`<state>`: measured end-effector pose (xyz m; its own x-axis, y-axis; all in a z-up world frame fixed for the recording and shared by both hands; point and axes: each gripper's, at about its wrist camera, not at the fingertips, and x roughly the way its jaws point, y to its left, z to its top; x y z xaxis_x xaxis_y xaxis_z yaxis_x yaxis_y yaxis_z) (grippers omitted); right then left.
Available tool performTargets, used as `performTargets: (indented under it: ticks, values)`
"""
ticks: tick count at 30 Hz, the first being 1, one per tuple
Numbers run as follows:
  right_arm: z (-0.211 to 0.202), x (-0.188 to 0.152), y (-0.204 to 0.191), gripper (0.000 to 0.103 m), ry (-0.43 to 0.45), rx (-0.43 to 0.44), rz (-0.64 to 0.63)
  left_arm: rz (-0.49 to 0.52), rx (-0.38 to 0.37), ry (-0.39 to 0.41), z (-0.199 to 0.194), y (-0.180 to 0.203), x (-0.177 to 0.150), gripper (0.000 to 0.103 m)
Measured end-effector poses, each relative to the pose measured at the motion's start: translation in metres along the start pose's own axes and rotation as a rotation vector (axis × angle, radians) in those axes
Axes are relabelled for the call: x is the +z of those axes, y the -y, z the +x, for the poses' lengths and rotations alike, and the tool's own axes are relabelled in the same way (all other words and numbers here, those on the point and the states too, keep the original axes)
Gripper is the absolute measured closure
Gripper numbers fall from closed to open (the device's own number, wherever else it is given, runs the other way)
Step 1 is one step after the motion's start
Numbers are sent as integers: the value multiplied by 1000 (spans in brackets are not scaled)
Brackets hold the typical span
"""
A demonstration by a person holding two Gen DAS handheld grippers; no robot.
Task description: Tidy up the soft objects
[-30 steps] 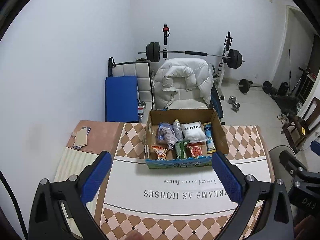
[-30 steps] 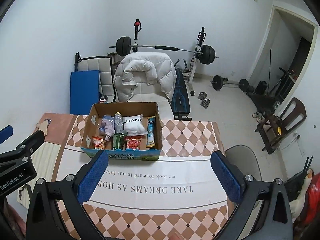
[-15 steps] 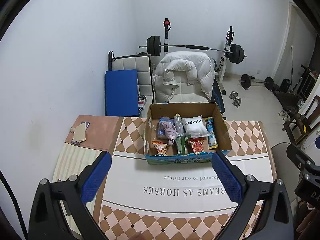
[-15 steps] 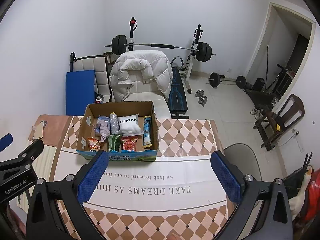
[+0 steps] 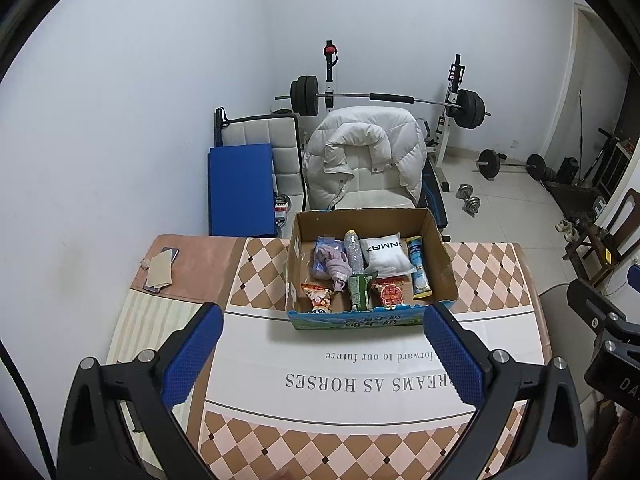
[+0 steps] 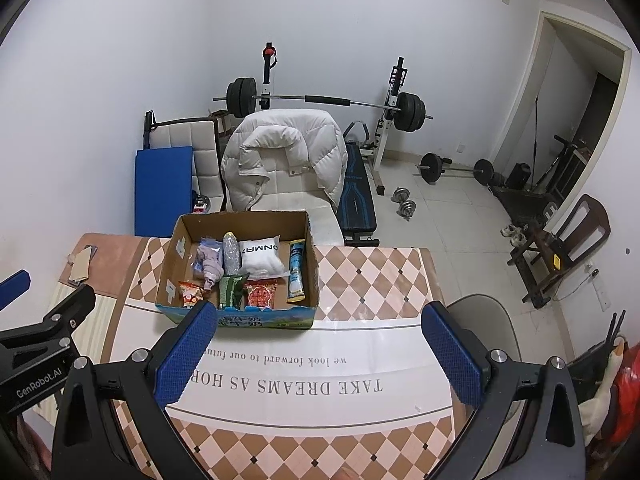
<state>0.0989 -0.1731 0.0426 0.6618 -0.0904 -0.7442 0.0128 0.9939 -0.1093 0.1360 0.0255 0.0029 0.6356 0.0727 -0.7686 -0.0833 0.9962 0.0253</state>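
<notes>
Two wrist views of one worktop (image 5: 496, 280), which is covered by a cloth with brown and pink diamonds and a white band of printed text. An open cardboard box (image 5: 444, 254) stands on the worktop at its far edge, and serves here as the landmark.

Contents of the box, all lying flat:
- far row, from its left wall: a lilac soft bundle (image 5: 334, 262), a clear mesh-patterned tube (image 5: 354, 250), a white pillow-like pack (image 5: 386, 254) with dark lettering;
- near row, from its left wall: an orange snack bag (image 5: 318, 296), a green packet (image 5: 360, 290), a red snack bag (image 5: 390, 292);
- along its right wall: a long blue-and-white packet (image 5: 419, 268).

The same box (image 6: 310, 248) appears in the right wrist view, with the white pack (image 6: 260, 258) and the blue-and-white packet (image 6: 297, 270) in the same places.

The left gripper (image 5: 320, 356) hovers above the worktop on the near side of the box, its blue-padded fingers (image 5: 192, 354) spread wide and holding nothing. The right gripper (image 6: 318, 354) hovers likewise, near and to the right of the box, its fingers (image 6: 450, 354) also spread wide and empty; its left finger overlaps the box's near left corner in view, though contact cannot be judged.

Beyond the box stands a chair draped with a white puffer jacket (image 5: 366, 152), with a barbell rack (image 5: 384, 98) behind it. Left of the box, at the worktop's far left corner, lies a phone under a piece of card (image 5: 160, 266).
</notes>
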Motion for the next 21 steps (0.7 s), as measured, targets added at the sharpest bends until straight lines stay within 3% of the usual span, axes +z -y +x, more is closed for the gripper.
performTargets:
  ticks: [21]
  values:
    - [-15,8,0,0,35,-15,3,7,-16,25,-20,1,9,0]
